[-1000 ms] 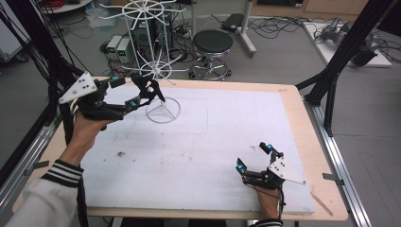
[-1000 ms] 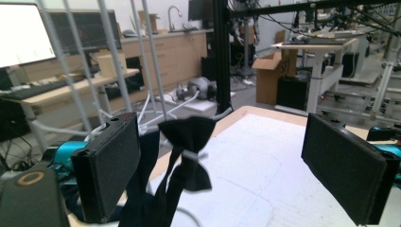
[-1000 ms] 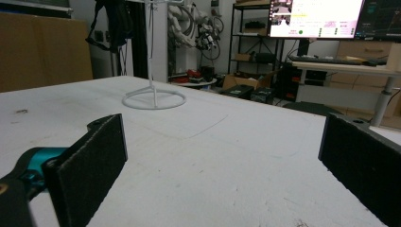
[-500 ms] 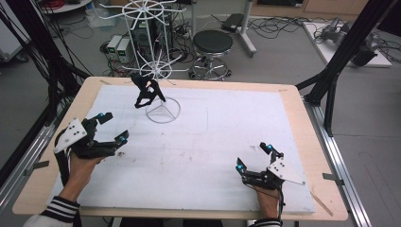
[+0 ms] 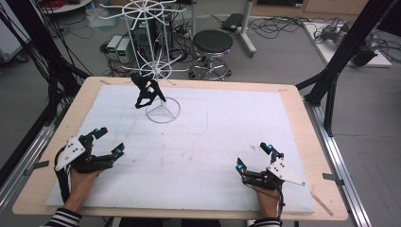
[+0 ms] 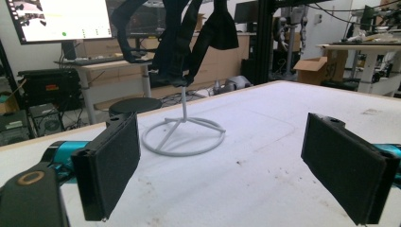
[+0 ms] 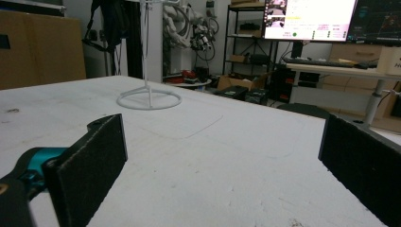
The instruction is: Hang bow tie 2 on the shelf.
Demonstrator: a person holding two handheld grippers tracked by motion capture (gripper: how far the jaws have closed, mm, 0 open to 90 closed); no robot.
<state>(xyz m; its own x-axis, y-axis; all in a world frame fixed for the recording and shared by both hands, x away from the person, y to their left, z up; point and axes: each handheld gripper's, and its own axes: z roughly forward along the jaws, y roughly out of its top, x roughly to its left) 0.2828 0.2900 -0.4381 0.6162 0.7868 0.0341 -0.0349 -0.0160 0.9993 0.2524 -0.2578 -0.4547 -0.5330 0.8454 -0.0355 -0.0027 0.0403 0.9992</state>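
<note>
Here, from the high view, your left gripper (image 5: 108,141) rests low at the near-left of the table (image 5: 293,101), jaws spread wide with nothing between them. Your right gripper (image 5: 253,157) sits at the near-right, jaws equally wide and empty. The black headset (image 5: 145,91) hangs on the white wire stand (image 5: 163,111) at the far-left part of the white mat (image 5: 227,137), well apart from both grippers. A round stool (image 5: 212,43) stands on the floor beyond the table.

In the left gripper view, your two black jaws frame the stand's ring base (image 6: 183,136) ahead; the headset (image 6: 177,40) dangles above it, off the table surface. Nothing lies between the jaws.

In the right gripper view, the jaws stand far apart over bare mat, and the stand (image 7: 149,98) shows farther off to the left, with the headset (image 7: 108,23) hanging high beside its pole.
</note>
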